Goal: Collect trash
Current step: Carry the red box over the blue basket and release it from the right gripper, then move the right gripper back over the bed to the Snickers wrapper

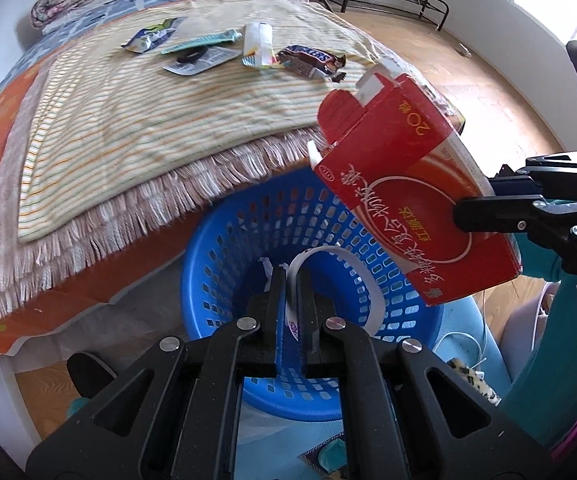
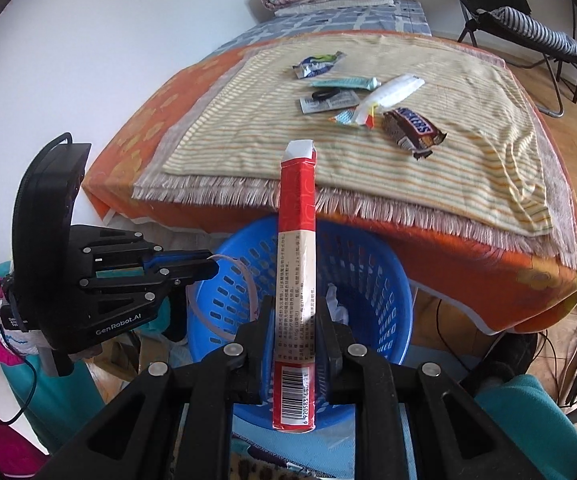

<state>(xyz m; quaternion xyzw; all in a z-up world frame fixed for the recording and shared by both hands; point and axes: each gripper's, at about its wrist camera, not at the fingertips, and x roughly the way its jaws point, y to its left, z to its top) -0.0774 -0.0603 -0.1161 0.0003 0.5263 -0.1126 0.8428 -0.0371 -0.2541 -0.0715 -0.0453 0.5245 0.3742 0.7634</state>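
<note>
Red carton, clamped in the right gripper, points its long axis toward twelve o'clock over the blue basket; the left gripper pinches a white strip above it.

Basket before bed; wrappers on bed.

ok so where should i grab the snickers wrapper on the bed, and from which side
Take the Snickers wrapper by its crimped end nearest the blanket's fringed edge, coming from above with the tool tilted down. It lies flat on the striped blanket, so the body gives little to pinch, while that crumpled end seems to lift slightly. That end also points away from the white wrapper lying close beside it.
</note>
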